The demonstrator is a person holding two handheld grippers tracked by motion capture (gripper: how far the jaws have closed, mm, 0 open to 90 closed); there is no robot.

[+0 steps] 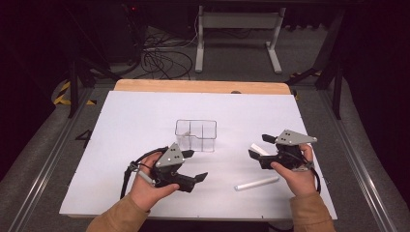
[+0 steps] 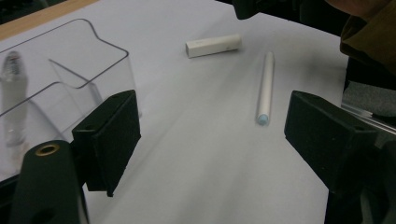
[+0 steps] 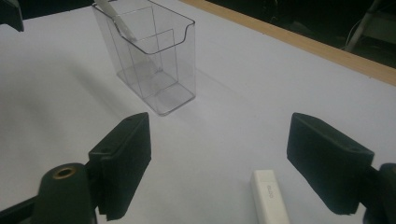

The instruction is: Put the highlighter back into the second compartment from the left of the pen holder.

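The clear plastic two-compartment organiser box point(image 1: 196, 135) stood near the middle of the white table point(image 1: 121, 145), with one pen-like item point(image 2: 13, 93) already leaning inside it. The long white cylindrical pen point(image 1: 256, 183) lay flat on the table near the front edge, between the two hands, and the short white rectangular stick point(image 1: 259, 149) lay just in front of the right gripper point(image 1: 258, 150). Both grippers stood wide open and held nothing.

The left gripper point(image 1: 196, 166) hovered beside the box. The pen would likely roll away if a jaw nudged it off-centre. The light box looked easy to knock or tip with a careless swing. The stick could slip if pinched only by its end.
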